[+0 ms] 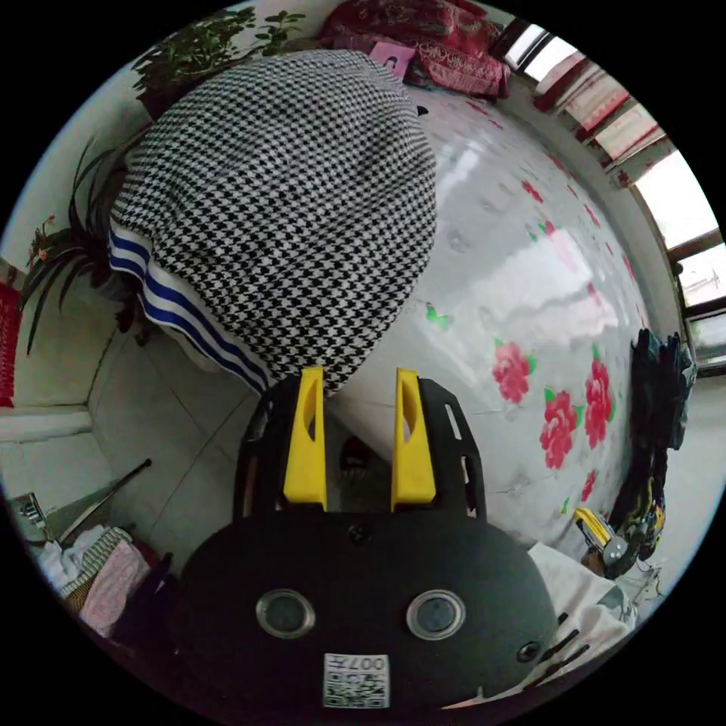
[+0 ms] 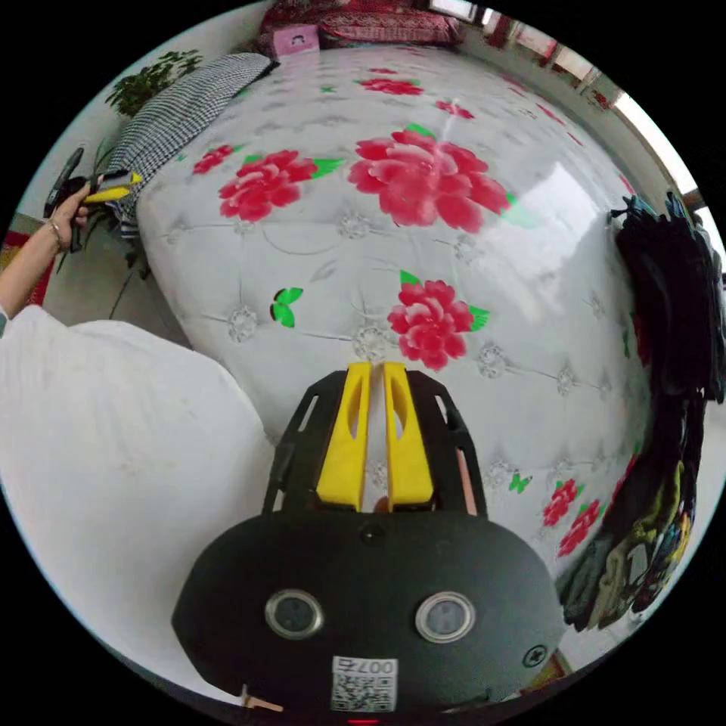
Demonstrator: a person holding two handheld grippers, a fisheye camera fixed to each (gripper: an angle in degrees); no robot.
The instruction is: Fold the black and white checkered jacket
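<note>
left hand-held gripper [image 1: 360, 378] parted (empty), right hand-held gripper [image 2: 376, 370] closed

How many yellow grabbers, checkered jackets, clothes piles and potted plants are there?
Grippers: 2, the left gripper and the right gripper
Checkered jacket: 1
Pile of dark clothes at the bed's edge: 1
Potted plants: 2, a leafy plant and a long-leaved plant
Total: 6

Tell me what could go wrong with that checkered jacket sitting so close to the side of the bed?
The checkered jacket lies folded at the bed's edge, with its blue-striped hem hanging over the side, so a nudge might slide it to the floor. The left gripper has its jaws open right by the jacket's corner; closing there could catch a single layer and pull the fold apart. The right gripper, nearly closed, is far off and couldn't help steady it.
</note>
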